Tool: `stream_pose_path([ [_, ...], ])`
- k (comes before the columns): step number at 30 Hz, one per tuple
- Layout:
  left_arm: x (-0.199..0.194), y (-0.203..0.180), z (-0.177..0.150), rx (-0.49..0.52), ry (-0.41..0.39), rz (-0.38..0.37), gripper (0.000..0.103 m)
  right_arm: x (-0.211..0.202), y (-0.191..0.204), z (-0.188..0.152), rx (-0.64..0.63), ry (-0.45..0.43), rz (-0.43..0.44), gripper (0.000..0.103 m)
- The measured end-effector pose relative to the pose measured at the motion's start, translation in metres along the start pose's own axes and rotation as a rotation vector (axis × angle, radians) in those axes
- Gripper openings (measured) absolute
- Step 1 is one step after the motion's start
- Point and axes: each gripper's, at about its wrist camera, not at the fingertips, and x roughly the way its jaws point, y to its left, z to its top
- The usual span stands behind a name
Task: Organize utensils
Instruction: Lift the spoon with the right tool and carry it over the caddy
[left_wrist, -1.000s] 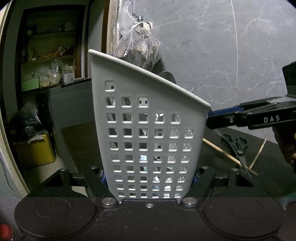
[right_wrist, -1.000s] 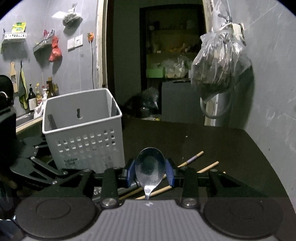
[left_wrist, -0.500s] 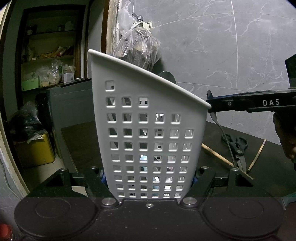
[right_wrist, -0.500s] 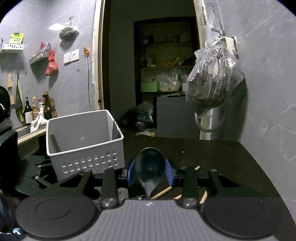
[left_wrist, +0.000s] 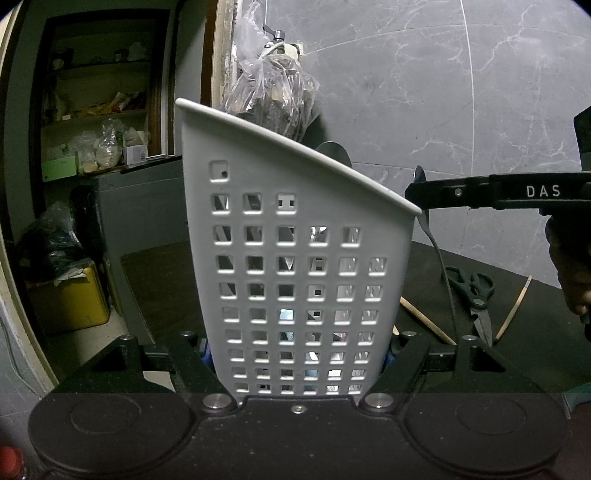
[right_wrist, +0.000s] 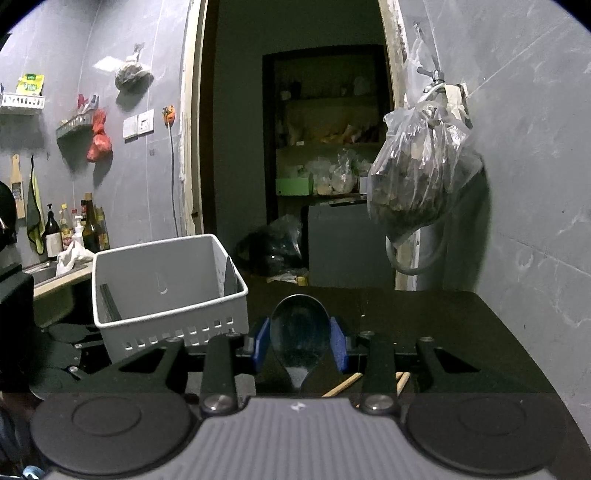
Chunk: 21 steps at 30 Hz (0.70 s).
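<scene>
The left gripper (left_wrist: 297, 360) is clamping the lower part of a white perforated basket (left_wrist: 295, 258), its blue pads pressing on the basket's two sides, and the basket is standing upright on the dark worktop (left_wrist: 162, 280). In the right wrist view the same basket (right_wrist: 168, 291) is sitting at the left of the worktop (right_wrist: 436, 332) with a blade and a dark handle leaning inside it. Just right of the basket, the right gripper (right_wrist: 300, 345) is reaching in level, its blue pads closed on the bowl of a metal spoon (right_wrist: 300, 332); from the left wrist view that spoon (left_wrist: 437, 258) is hanging handle-down beside the basket's near corner, outside the rim. Further right, black-handled scissors (left_wrist: 474, 295) and wooden chopsticks (left_wrist: 424, 319) are lying flat on the worktop. A hand (left_wrist: 570, 269) is gripping the right gripper's body at the far right edge. A plastic bag (right_wrist: 421, 173) is hanging from a tap on the grey tiled wall.
</scene>
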Motion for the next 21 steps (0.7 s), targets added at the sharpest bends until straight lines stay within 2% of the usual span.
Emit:
stream_pose_path([
  [11,0.0,0.0,0.0,0.0,0.0,0.0,0.076,-0.004,-0.003,-0.002,0.023,-0.04,-0.004,0.039],
  [21,0.0,-0.001,0.0,-0.001,0.001,0.001,0.076,-0.015,0.001,0.009,0.026,-0.099,-0.007,0.039],
])
